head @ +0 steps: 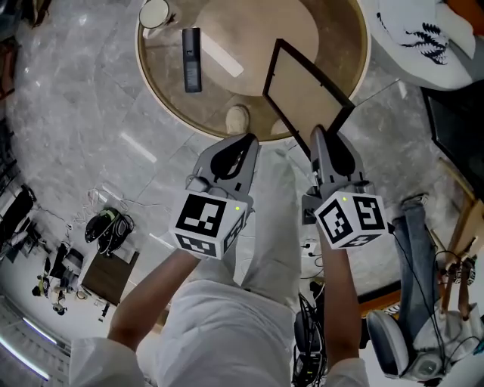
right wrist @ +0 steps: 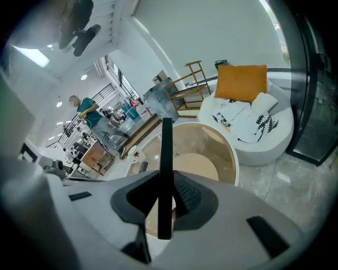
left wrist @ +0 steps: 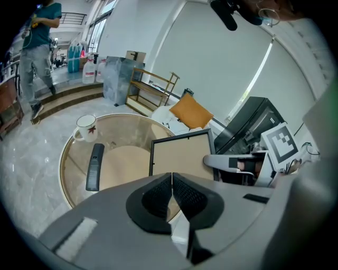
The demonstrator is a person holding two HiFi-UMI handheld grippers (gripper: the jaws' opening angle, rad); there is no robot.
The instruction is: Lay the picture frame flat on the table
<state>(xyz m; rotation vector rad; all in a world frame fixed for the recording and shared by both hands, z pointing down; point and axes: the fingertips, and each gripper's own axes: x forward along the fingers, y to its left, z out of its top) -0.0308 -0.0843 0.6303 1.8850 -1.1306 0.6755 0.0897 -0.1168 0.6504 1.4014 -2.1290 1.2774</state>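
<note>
The picture frame [head: 306,94] is black-edged with a tan backing. It hangs tilted over the front right part of the round glass table [head: 363,53]. My right gripper [head: 318,134] is shut on its lower corner. In the right gripper view the frame [right wrist: 166,158] runs edge-on as a black bar between the jaws of the right gripper [right wrist: 166,198]. My left gripper [head: 246,140] is shut and holds nothing, just left of the frame near the table's front edge. The left gripper view shows its closed jaws [left wrist: 172,184] with the frame [left wrist: 182,155] beyond them.
A black remote [head: 192,59] and a white mug [head: 154,13] sit on the table's left side. A shoe [head: 237,119] shows through the glass. A white round seat [head: 423,30] stands at the right, with an orange cushion [right wrist: 240,80] on it. Cables and gear lie on the floor.
</note>
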